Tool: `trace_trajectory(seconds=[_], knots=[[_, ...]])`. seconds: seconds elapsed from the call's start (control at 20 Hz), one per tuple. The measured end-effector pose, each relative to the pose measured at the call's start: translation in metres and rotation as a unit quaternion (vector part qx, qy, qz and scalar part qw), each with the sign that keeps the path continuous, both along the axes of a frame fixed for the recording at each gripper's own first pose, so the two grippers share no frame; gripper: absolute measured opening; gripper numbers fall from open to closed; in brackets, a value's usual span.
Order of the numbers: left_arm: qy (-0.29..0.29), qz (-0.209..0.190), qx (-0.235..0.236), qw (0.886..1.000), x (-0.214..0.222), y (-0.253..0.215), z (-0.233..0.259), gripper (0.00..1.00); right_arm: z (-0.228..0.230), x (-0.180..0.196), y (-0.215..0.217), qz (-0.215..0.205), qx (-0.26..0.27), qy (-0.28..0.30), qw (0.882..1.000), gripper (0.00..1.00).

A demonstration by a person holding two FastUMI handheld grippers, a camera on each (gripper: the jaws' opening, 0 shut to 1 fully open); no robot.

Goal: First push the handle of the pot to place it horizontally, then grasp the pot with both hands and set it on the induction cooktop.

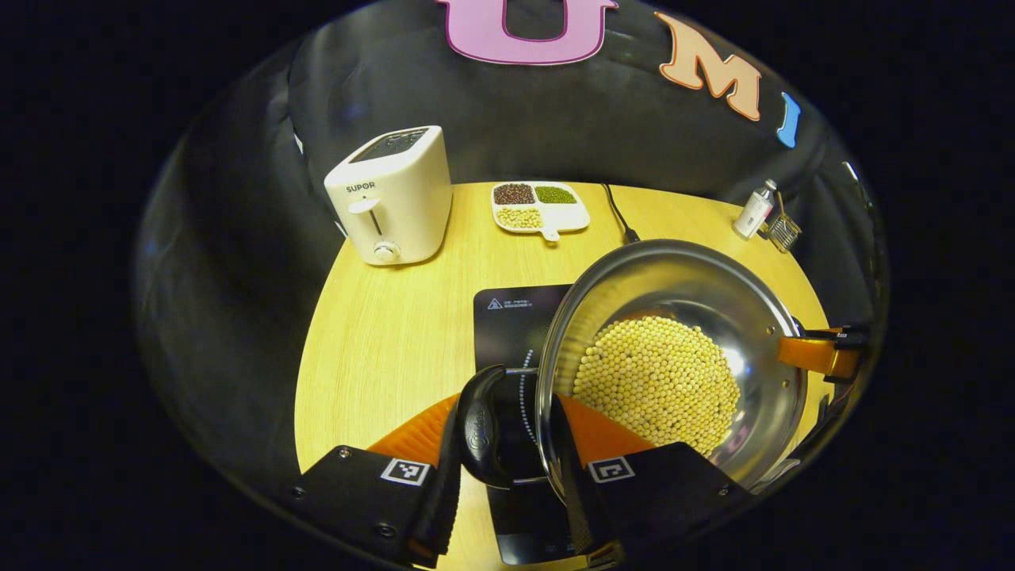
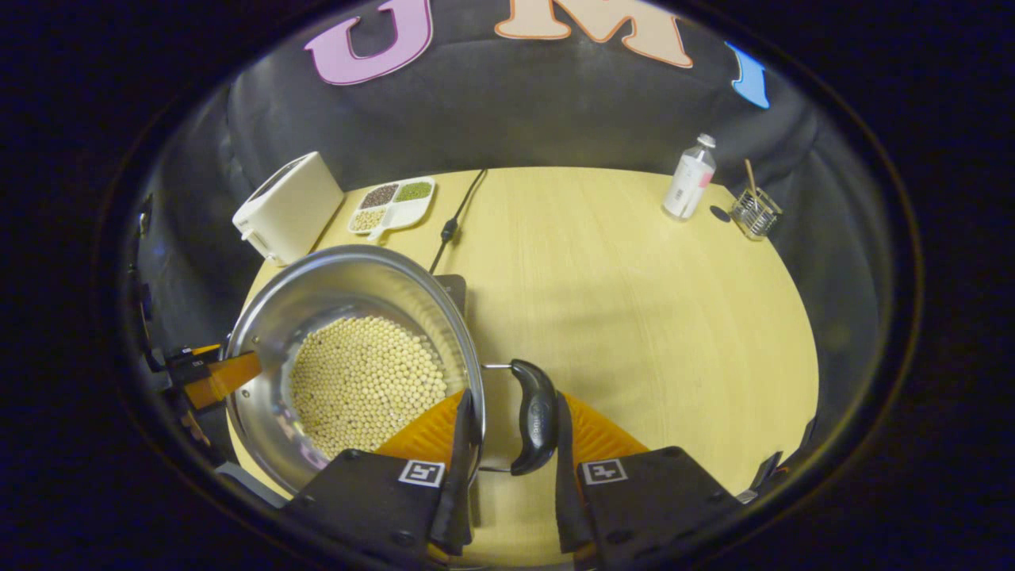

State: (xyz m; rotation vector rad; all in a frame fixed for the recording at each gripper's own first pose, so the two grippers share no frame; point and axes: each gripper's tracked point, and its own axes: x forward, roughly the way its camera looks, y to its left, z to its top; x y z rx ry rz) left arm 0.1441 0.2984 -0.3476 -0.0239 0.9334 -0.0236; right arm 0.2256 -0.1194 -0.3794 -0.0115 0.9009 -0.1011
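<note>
While the pot (image 1: 674,365) of beans (image 1: 654,381) hangs over the cooktop (image 1: 511,317), each claw grips one side handle: left gripper (image 1: 507,476) and right gripper (image 2: 507,468). Behind stand a toaster (image 1: 390,194), bean tray (image 1: 541,208), cable (image 2: 456,214), bottle (image 2: 688,176) and wire holder (image 2: 755,212).

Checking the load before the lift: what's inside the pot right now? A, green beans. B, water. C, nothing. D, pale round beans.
D: the steel pot holds a heap of pale round beans, also seen in the right gripper view; green ones sit only in the divided dish near the toaster.
</note>
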Motion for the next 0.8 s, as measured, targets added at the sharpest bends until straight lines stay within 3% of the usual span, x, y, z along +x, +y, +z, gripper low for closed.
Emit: trace_trajectory(seconds=[0.05,0.1,0.2,0.3,0.4,0.45,0.65,0.7,0.8], knots=[[0.001,0.002,0.002,1.000,0.000,0.004,0.000,0.58,0.003,-0.001,-0.001,0.003,-0.001,0.000,1.000,0.43],[0.003,0.005,0.002,1.000,0.001,0.008,0.000,0.58,0.004,-0.001,-0.003,0.005,-0.002,0.000,1.000,0.48],[0.003,0.007,0.005,1.000,0.004,0.014,0.000,0.58,0.005,-0.001,-0.002,0.006,0.000,0.000,1.000,0.43],[0.000,0.004,0.008,1.000,0.007,0.017,-0.001,0.58,0.003,-0.001,-0.003,0.008,0.000,-0.001,1.000,0.48],[-0.002,0.011,0.005,1.000,0.007,0.018,-0.003,0.58,0.000,-0.001,-0.002,0.012,-0.001,-0.006,1.000,0.43],[-0.003,0.013,0.006,1.000,0.007,0.018,-0.003,0.58,0.001,0.000,-0.003,0.017,-0.002,-0.009,1.000,0.48],[-0.014,0.006,0.012,1.000,0.007,0.020,-0.002,0.59,0.005,-0.001,-0.004,0.026,-0.003,-0.015,1.000,0.43],[-0.015,0.005,0.012,1.000,0.007,0.020,-0.002,0.59,0.003,-0.001,-0.004,0.026,-0.003,-0.016,1.000,0.48],[-0.016,0.002,0.014,1.000,0.006,0.019,-0.004,0.59,0.005,-0.001,-0.004,0.027,-0.001,-0.018,0.999,0.48]])
